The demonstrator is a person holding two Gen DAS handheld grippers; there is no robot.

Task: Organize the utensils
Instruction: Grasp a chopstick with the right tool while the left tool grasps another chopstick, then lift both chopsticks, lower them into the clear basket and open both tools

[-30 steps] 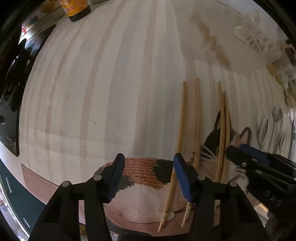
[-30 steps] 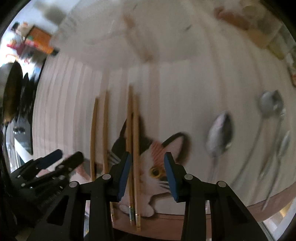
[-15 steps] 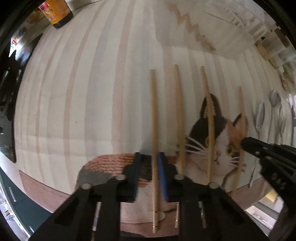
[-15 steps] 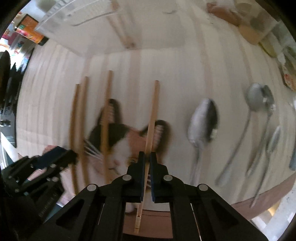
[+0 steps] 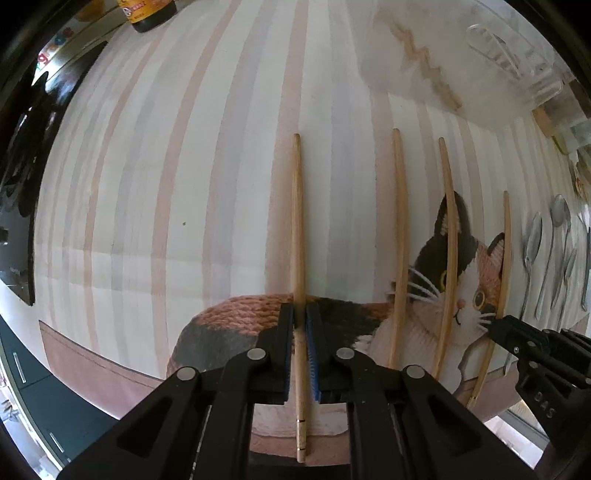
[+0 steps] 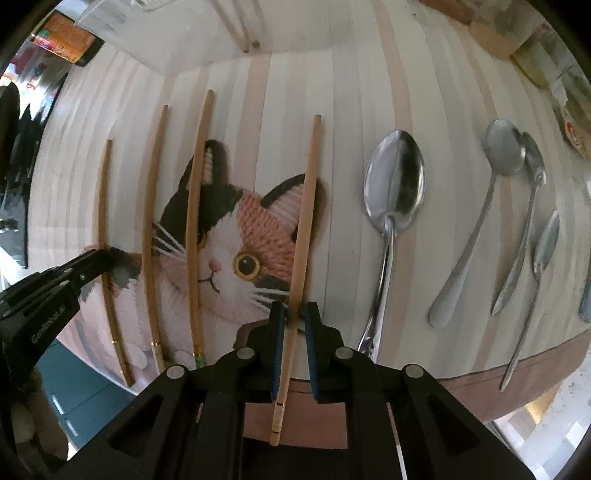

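Note:
Four wooden chopsticks lie spread on a striped cloth with a cat picture (image 5: 454, 288). My left gripper (image 5: 300, 314) is shut on the leftmost chopstick (image 5: 296, 221), which also shows in the right wrist view (image 6: 103, 206). My right gripper (image 6: 294, 312) is closed around the rightmost chopstick (image 6: 308, 206), which also shows in the left wrist view (image 5: 504, 251). Two other chopsticks (image 5: 399, 229) (image 5: 448, 236) lie between them. Several metal spoons (image 6: 393, 192) lie to the right.
A clear plastic organizer tray (image 5: 509, 62) stands at the back right, with chopstick ends (image 6: 245, 37) inside it. A dark sauce bottle (image 5: 147, 14) stands at the back left. A black stovetop (image 5: 18, 177) borders the left. The table's front edge (image 6: 517, 373) is close.
Both grippers went from open to closed, each on one chopstick. The two pairs have been pulled apart: the left chopstick moved left, the right one moved right.

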